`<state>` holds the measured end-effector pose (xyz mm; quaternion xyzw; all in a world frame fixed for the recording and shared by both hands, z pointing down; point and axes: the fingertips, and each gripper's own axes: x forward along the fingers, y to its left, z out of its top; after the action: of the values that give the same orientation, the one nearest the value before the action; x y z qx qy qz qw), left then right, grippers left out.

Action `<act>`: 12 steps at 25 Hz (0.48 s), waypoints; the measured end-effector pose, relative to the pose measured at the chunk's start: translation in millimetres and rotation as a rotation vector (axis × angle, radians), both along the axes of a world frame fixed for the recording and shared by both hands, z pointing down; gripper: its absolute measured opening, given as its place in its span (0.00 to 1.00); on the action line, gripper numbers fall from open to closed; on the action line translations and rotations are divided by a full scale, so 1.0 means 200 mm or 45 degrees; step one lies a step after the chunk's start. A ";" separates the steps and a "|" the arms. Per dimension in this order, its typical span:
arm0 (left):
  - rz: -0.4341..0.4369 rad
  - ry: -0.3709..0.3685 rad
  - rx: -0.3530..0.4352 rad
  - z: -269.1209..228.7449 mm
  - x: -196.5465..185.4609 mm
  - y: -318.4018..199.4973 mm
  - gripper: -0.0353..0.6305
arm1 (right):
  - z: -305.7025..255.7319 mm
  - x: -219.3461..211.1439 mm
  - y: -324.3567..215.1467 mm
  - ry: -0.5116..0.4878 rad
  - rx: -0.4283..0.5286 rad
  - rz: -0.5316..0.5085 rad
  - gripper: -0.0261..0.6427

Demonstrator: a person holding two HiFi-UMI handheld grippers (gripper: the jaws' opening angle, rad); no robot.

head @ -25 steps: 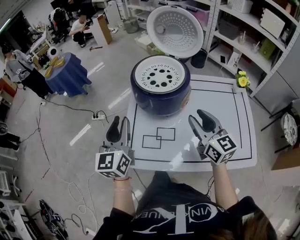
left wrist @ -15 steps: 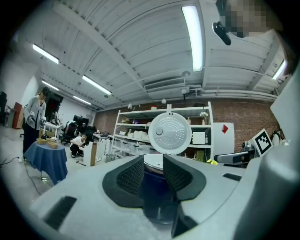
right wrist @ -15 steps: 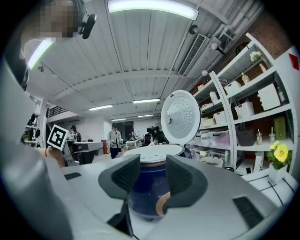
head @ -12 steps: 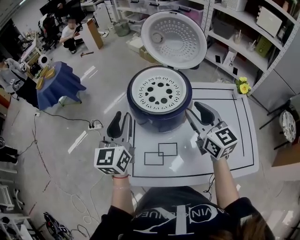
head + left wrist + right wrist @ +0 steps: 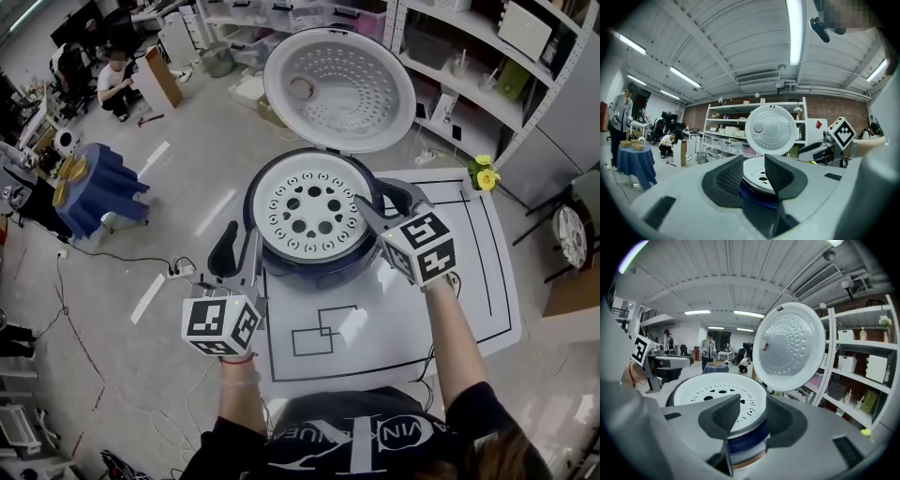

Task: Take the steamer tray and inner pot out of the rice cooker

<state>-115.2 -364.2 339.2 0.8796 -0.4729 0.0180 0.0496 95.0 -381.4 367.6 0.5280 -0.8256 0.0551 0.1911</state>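
Up from the white worktop's (image 5: 469,272) near edge, the left gripper (image 5: 234,255), jaws opening, and right gripper (image 5: 379,197), jaws apart, both empty, flank the white perforated steamer tray (image 5: 309,211) seated in the open dark-blue rice cooker (image 5: 323,270) at frame centre; straddle its rim squarely before pinching.

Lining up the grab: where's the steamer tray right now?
The white perforated steamer tray sits in the open dark-blue rice cooker, centre of the head view, with the right gripper at its right rim.
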 end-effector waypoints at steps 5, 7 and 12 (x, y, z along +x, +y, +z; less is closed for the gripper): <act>0.035 -0.010 0.018 -0.04 0.01 -0.06 0.24 | 0.07 -0.02 -0.13 0.203 -0.133 0.034 0.27; 0.045 0.000 0.020 -0.05 0.01 -0.09 0.24 | 0.08 -0.04 -0.17 0.277 -0.158 0.045 0.28; 0.072 0.021 0.008 -0.02 -0.04 -0.13 0.24 | 0.13 -0.07 -0.27 0.536 -0.220 0.060 0.29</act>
<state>-123.1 -389.5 335.0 0.8929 -0.4473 0.0106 0.0503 80.8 -434.4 394.2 0.5287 -0.7471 0.0186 0.4024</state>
